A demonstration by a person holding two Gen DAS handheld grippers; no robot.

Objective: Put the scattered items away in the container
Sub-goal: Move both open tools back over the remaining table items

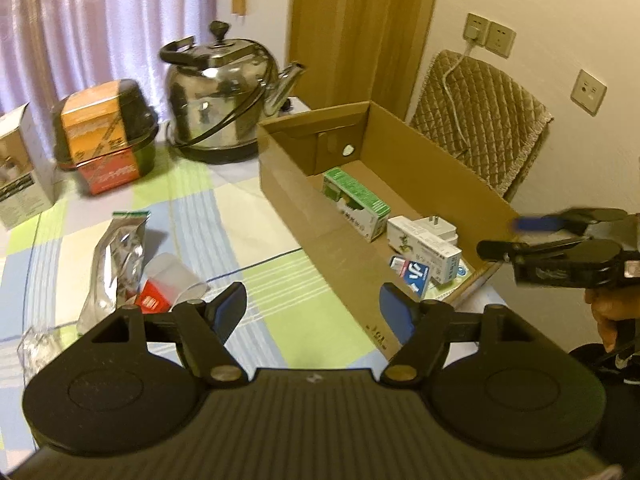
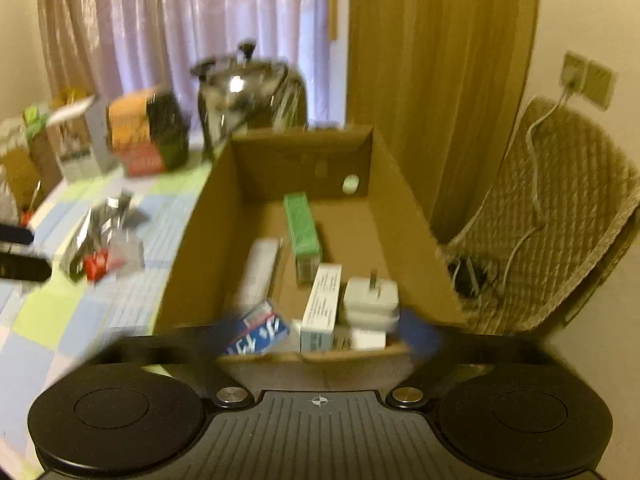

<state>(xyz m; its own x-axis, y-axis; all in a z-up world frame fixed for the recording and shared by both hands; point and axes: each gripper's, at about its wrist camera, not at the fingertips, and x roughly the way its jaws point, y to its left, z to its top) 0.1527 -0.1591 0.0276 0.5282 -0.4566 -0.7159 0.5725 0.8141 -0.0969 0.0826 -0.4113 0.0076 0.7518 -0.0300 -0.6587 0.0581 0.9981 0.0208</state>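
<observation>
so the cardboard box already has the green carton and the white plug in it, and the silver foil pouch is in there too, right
Not quite. The green carton and white plug are in the cardboard box, but the silver foil pouch is not: the left wrist view shows it lying on the checked tablecloth outside the box, beside a small red packet.
</observation>
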